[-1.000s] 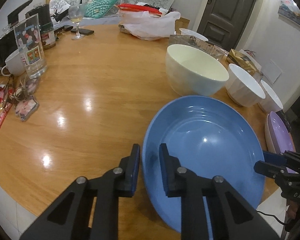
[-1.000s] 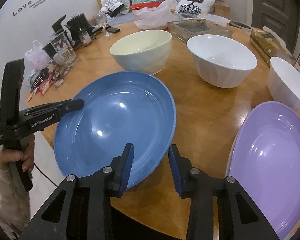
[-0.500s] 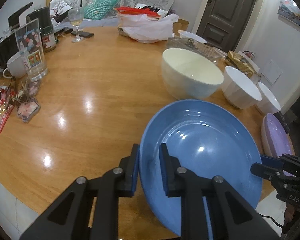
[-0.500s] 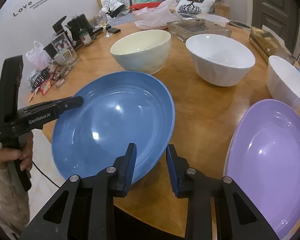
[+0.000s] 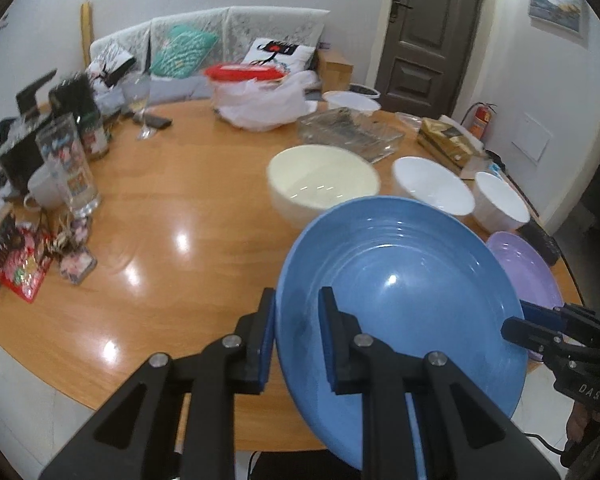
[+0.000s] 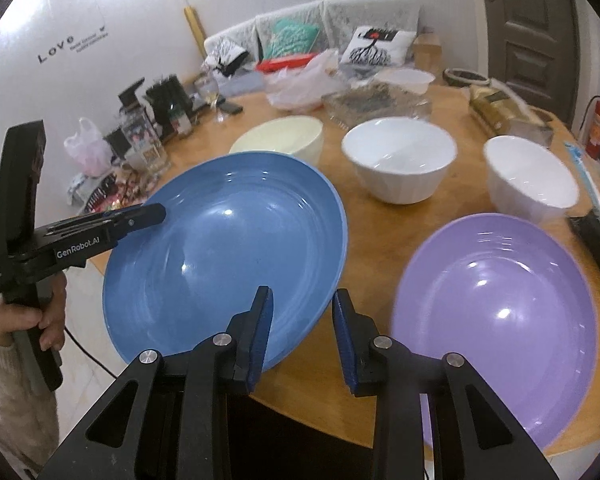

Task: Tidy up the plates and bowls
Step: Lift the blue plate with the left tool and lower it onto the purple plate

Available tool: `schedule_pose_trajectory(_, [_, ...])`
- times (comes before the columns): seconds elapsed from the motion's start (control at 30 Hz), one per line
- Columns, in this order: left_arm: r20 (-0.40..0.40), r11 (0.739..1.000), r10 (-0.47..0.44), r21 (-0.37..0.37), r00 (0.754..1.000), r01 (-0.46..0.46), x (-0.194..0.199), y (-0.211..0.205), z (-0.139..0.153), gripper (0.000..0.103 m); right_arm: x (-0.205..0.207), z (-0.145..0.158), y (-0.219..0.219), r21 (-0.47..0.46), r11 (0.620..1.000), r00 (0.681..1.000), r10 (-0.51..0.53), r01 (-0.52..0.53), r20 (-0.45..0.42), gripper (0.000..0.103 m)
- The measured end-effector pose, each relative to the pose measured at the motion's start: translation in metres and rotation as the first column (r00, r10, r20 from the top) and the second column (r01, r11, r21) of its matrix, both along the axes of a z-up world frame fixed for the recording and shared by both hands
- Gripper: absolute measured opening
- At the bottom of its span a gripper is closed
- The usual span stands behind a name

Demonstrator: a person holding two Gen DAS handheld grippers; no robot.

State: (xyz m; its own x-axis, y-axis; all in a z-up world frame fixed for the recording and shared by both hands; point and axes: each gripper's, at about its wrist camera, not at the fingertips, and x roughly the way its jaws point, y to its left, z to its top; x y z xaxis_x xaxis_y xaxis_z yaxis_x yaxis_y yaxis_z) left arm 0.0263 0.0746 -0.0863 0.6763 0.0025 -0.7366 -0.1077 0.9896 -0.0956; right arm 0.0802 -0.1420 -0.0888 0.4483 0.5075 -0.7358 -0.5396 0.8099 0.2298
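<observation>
Blue plate [image 5: 404, 292] — rim pinched by left gripper [image 5: 296, 328], also straddled by right gripper [image 6: 302, 328], jaws parted.

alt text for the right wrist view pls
Two grippers lift a blue plate off a wooden table: the left gripper clamps its far rim, the right gripper straddles its near rim. A purple plate lies beside it.

Left gripper [image 5: 296, 336]: black angular arms, silver pivot screws, blue pads lining both fingers [image 5: 267, 332]; white "GenRobot.AI" lettering on the side. Right gripper [image 6: 302, 332]: same build. Bare hand [image 6: 28, 316], cream knitted sleeve [image 6: 4, 384], black cable trailing below.
</observation>
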Motion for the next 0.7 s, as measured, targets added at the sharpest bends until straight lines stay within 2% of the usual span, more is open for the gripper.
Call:
schedule_pose_trajectory(0.13, [0.009, 0.998, -0.048, 0.028, 0.999, 0.047, 0.005, -0.033, 0.014, 0.019, -0.006, 0.011, -0.031, 0.029, 0.998, 0.997, -0.062, 0.06, 0.043, 0.025])
schedule_pose_trajectory(0.33, [0.004, 0.991, -0.129, 0.037, 0.992, 0.129, 0.023, -0.089, 0.022, 0.019, -0.007, 0.018, -0.087, 0.074, 0.986, 0.986, -0.157, 0.152, 0.06, 0.025])
schedule_pose_trajectory(0.7, [-0.08, 0.967, -0.246, 0.051, 0.966, 0.251, 0.065, -0.174, -0.004, 0.019, 0.006, 0.005, -0.164, 0.054, 0.952, 0.951, -0.304, 0.301, 0.058, 0.025])
